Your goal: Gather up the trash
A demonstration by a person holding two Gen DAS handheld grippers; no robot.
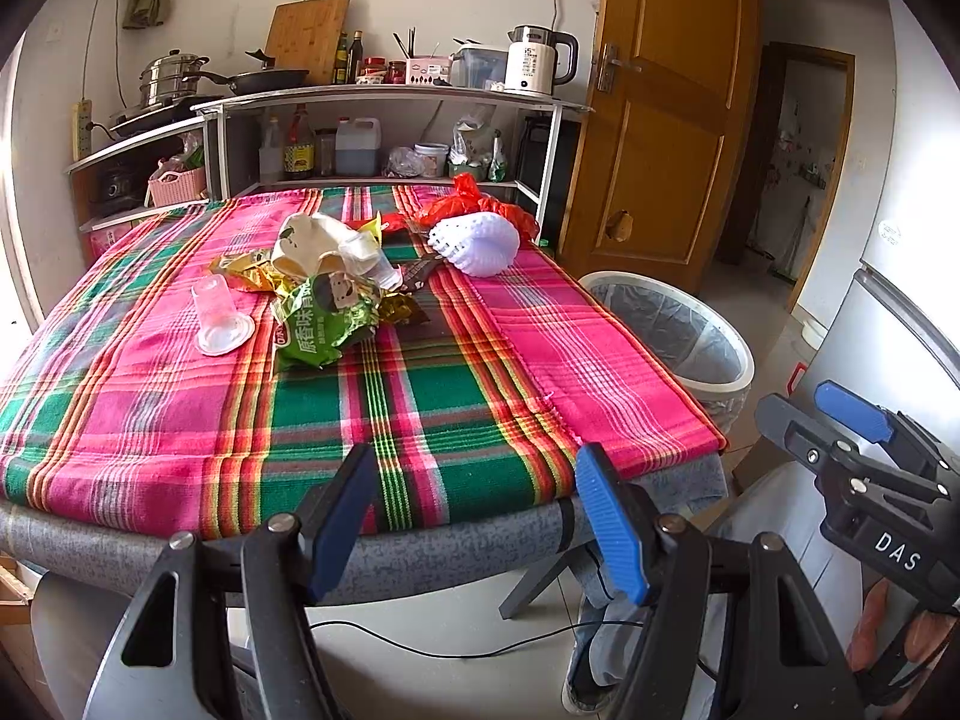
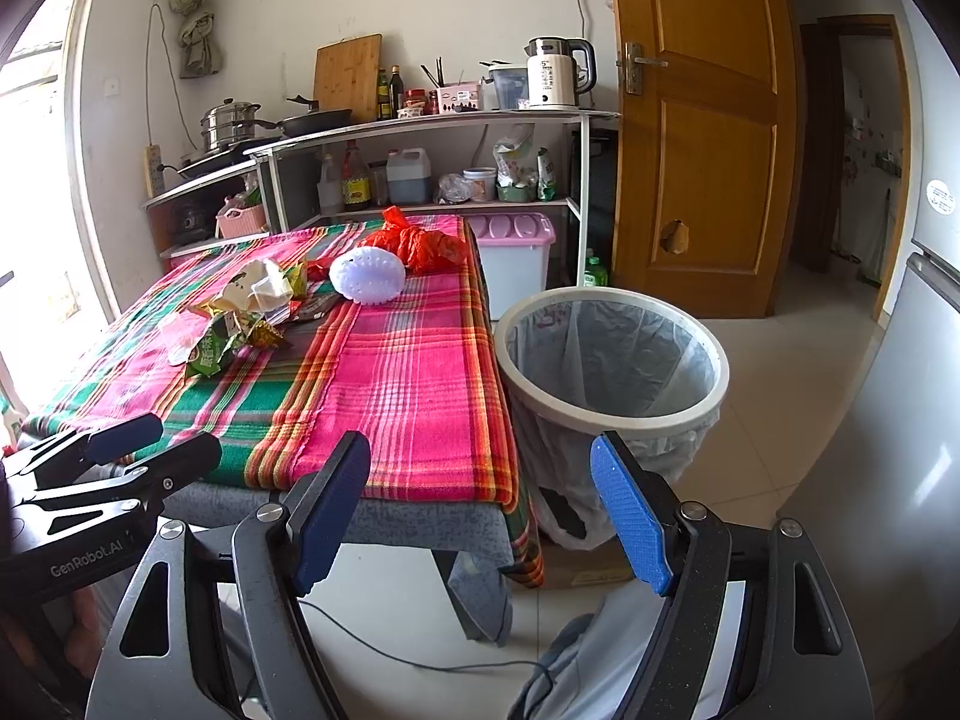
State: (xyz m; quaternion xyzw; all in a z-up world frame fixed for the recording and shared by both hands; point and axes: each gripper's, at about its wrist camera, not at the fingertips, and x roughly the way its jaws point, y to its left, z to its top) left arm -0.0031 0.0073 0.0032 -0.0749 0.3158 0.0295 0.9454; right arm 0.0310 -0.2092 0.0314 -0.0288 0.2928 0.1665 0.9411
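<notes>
kettle (image 2: 560,74) white, on shelf top | cutting board (image 2: 348,78) leaning against wall | wooden door (image 2: 702,126) ajar | lilac-lidded bin (image 2: 517,258) beside table

Crumpled gold foil wrappers (image 1: 246,270) lie partly buried beneath a green printed snack bag (image 1: 327,321); a white-rimmed, plastic-lined waste bin (image 1: 678,330) sits half hidden behind the table's edge.

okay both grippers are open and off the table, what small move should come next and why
Probably ease the left gripper forward toward the green snack bag, the nearest piece of the trash pile. Both it and the right gripper are open and empty, short of the table, and the lined bin waits beside it.
</notes>
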